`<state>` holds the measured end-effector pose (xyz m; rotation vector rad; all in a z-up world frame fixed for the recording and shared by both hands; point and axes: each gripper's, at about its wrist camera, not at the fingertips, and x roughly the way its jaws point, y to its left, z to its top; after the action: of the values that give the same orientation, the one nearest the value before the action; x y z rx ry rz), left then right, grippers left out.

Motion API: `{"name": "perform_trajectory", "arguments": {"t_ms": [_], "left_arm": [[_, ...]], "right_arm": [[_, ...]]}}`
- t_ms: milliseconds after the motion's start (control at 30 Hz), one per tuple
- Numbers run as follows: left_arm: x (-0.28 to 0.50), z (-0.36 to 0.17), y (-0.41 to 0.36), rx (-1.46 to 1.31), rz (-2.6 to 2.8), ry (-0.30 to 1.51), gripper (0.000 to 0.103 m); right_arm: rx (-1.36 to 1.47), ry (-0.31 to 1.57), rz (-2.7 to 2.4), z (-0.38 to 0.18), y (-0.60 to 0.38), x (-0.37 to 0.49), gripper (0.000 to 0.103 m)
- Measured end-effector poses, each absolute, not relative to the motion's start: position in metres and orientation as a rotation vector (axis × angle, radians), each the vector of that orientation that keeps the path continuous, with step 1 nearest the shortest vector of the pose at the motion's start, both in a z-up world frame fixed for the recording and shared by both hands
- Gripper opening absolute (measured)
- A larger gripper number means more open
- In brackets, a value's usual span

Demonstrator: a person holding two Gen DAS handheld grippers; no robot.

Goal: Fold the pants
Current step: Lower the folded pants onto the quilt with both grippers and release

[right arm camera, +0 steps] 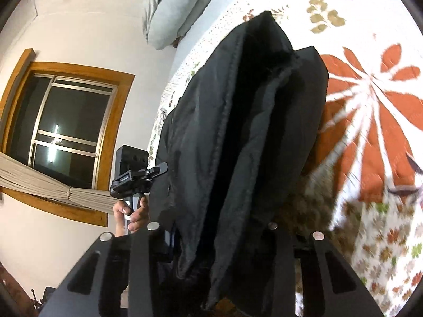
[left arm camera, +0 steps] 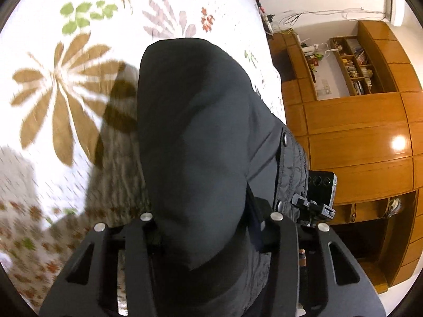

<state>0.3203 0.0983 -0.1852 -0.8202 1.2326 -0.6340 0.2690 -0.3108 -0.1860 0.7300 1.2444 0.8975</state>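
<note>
The dark grey pants (left arm camera: 193, 132) hang in the air over the bed, held at the waistband end with snap buttons (left arm camera: 286, 139). My left gripper (left arm camera: 208, 227) is shut on the pants; the cloth drapes over its fingers and hides the tips. In the right wrist view the pants (right arm camera: 238, 132) show as black folds with a seam, and my right gripper (right arm camera: 214, 240) is shut on them too. The other gripper (right arm camera: 132, 177), held by a hand, shows at the left of the right view, and also in the left wrist view (left arm camera: 314, 198).
The bed has a white quilt with big leaf prints (left arm camera: 60, 84), also in the right view (right arm camera: 370, 100). Grey pillows (right arm camera: 171, 8) lie at the bed's far end. A wooden wall unit (left arm camera: 357, 132) stands beside the bed. A window with a curtain (right arm camera: 66, 121) is on the wall.
</note>
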Motion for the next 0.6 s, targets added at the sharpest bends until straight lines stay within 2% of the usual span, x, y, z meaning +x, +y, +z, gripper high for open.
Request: {"name": "perform_trajectory", "arguments": {"t_ms": [333,600], "left_arm": [[0.405,-0.143,0.155,-0.793,-0.565,1.161,0.043],[0.498,-0.156,0.21,-0.806,-0.47,1.185,0.044]], "right_arm": [[0.65,1.204,0.931,-0.146,-0.245,0.366,0.038],[0.583,1.224,0.922,-0.145,-0.172,0.476,0.038]]}}
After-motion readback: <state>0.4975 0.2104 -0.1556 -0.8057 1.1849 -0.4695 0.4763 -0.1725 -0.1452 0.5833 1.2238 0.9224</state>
